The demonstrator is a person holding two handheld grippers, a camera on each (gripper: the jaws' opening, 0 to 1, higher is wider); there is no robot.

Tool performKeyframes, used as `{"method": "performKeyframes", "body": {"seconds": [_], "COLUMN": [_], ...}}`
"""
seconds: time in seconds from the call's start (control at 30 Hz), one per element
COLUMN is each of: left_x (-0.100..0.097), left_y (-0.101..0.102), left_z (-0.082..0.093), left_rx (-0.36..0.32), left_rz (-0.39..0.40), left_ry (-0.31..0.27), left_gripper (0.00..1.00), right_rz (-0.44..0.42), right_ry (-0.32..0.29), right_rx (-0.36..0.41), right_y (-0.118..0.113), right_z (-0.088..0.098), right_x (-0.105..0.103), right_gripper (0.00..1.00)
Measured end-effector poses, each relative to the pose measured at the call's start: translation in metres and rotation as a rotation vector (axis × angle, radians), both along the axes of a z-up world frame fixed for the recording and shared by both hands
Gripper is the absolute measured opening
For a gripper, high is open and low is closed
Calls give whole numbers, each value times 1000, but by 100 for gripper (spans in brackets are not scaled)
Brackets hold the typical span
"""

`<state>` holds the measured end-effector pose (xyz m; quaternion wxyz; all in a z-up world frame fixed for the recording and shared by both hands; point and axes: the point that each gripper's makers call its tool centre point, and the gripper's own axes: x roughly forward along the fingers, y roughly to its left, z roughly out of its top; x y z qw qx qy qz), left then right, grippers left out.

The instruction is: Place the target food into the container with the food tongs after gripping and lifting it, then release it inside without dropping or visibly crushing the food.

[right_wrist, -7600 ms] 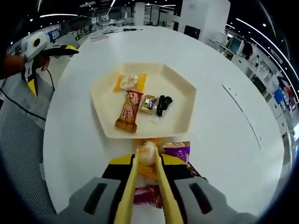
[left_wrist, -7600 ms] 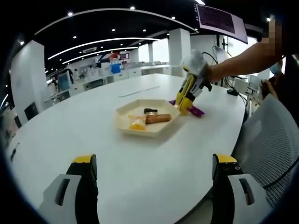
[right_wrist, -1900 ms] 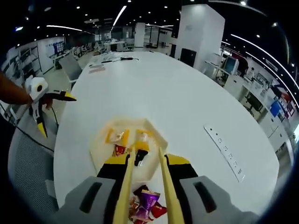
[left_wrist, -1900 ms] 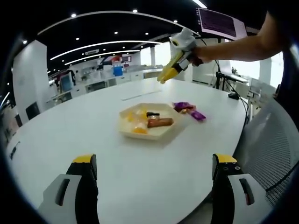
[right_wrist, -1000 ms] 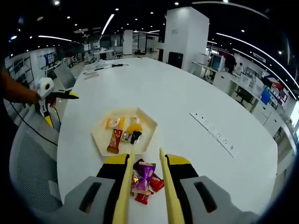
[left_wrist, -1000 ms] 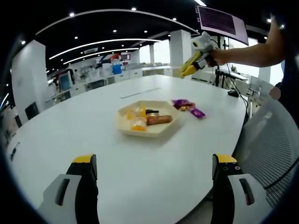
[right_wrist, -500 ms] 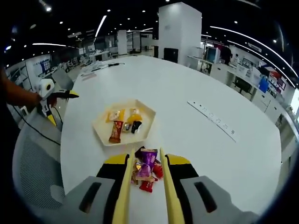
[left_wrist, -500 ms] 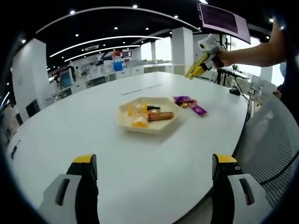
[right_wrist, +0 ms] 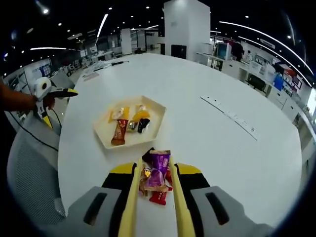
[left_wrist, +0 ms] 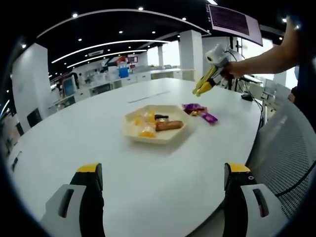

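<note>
Left gripper view: the left tool (left_wrist: 160,190) sits wide apart and released, low over the white round counter (left_wrist: 98,143). The cream hexagonal tray (left_wrist: 155,126) already has a few wrapped snacks in it, and a little pile of purple and red wrapped snacks (left_wrist: 200,111) lies just beside it. The right tool (left_wrist: 201,89) hangs above that pile.

Right gripper view: the long yellow tongs (right_wrist: 150,197) are held in the right tool, tips parted around the pile, pinching nothing.

You've got bright ceiling strips (left_wrist: 106,47) overhead — soft shadows, mild glare on the table (right_wrist: 207,138). Heavy fisheye warp at edges; bg slightly soft.
</note>
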<state>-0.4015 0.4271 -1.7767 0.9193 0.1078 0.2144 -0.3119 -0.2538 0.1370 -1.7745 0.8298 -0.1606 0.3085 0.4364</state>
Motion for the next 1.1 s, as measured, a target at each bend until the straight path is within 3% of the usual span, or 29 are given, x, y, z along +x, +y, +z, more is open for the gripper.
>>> {"method": "performKeyframes", "body": {"seconds": [0.4, 0.8, 0.9, 0.93, 1.0, 1.1], "left_x": [0, 0, 0, -1, 0, 0], "left_y": [2, 2, 2, 2, 2, 2], "left_z": [-6, -8, -8, -7, -7, -8], "left_rx": [18, 23, 24, 23, 22, 23], "left_rz": [3, 0, -1, -1, -1, -2], "left_ry": [19, 28, 29, 29, 29, 29], "left_gripper": [99, 99, 99, 99, 99, 99], "right_rz": [-31, 1, -5, -20, -18, -43], "right_ry": [34, 39, 59, 117, 100, 128], "right_rx": [-17, -65, -82, -57, -94, -110], "right_y": [1, 5, 5, 6, 2, 3], "right_z": [-37, -48, -51, -50, -52, -51], "right_x": [8, 7, 6, 3, 6, 7], "right_gripper": [30, 28, 26, 25, 23, 21]}}
